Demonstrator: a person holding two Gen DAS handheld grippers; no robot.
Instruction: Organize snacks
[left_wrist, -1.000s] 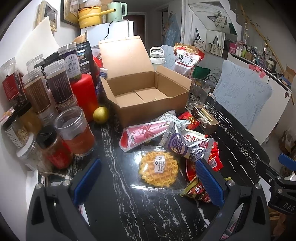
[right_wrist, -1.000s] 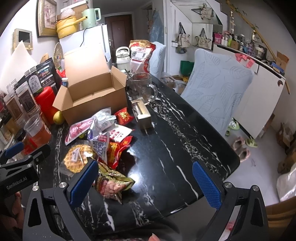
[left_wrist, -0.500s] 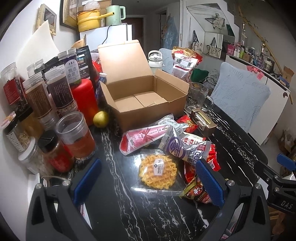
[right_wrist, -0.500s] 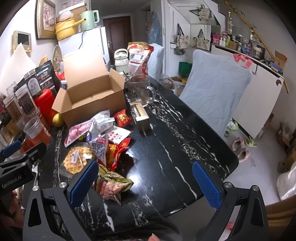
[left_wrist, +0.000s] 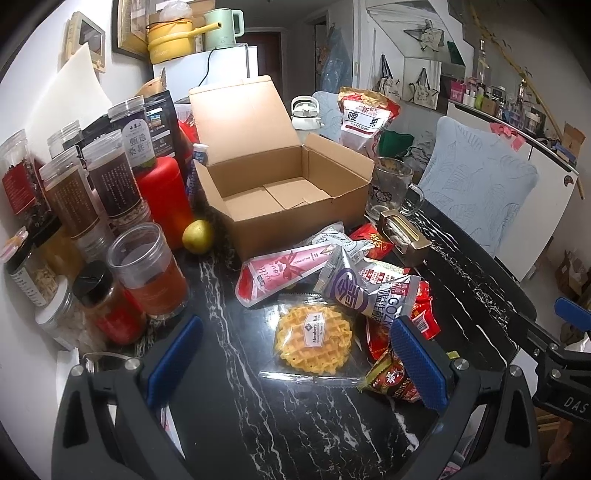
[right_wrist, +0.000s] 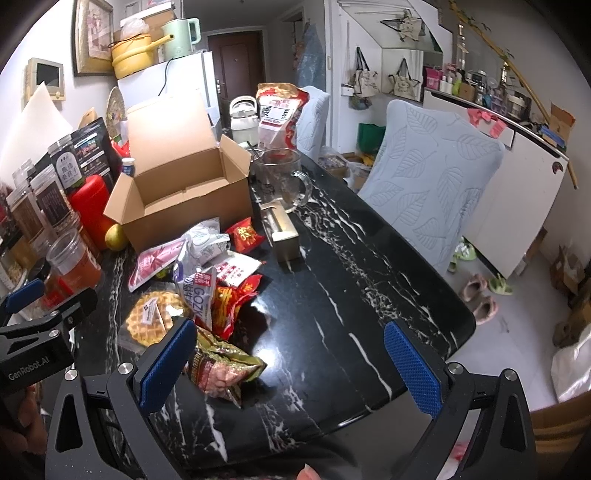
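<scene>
An open, empty cardboard box (left_wrist: 284, 195) (right_wrist: 184, 192) stands on the black marble table (left_wrist: 295, 424) (right_wrist: 351, 295). In front of it lies a heap of snack packets: a wrapped waffle (left_wrist: 312, 343) (right_wrist: 149, 317), a pink pouch (left_wrist: 273, 275) (right_wrist: 153, 262), a purple GOZ packet (left_wrist: 365, 291) (right_wrist: 199, 295), red packets (left_wrist: 424, 314) (right_wrist: 231, 299) and a brown-gold bag (left_wrist: 391, 378) (right_wrist: 221, 369). My left gripper (left_wrist: 295, 362) is open, its fingers on either side of the waffle, held above it. My right gripper (right_wrist: 288, 362) is open over bare table, its left finger (right_wrist: 166, 362) near the brown-gold bag.
Jars and bottles (left_wrist: 92, 206) crowd the table's left side with a red canister (left_wrist: 162, 195) and a yellow fruit (left_wrist: 197, 236). A glass mug (left_wrist: 391, 184) (right_wrist: 280, 177) and a gold metal box (left_wrist: 404, 236) (right_wrist: 282, 232) stand right of the carton. A large snack bag (left_wrist: 364, 118) stands behind. A padded chair (right_wrist: 424, 184) sits beside the table's right edge.
Both views have shifted slightly; the left gripper has drawn a little closer to the box and waffle. Both grippers stay open and the snacks have not moved.
</scene>
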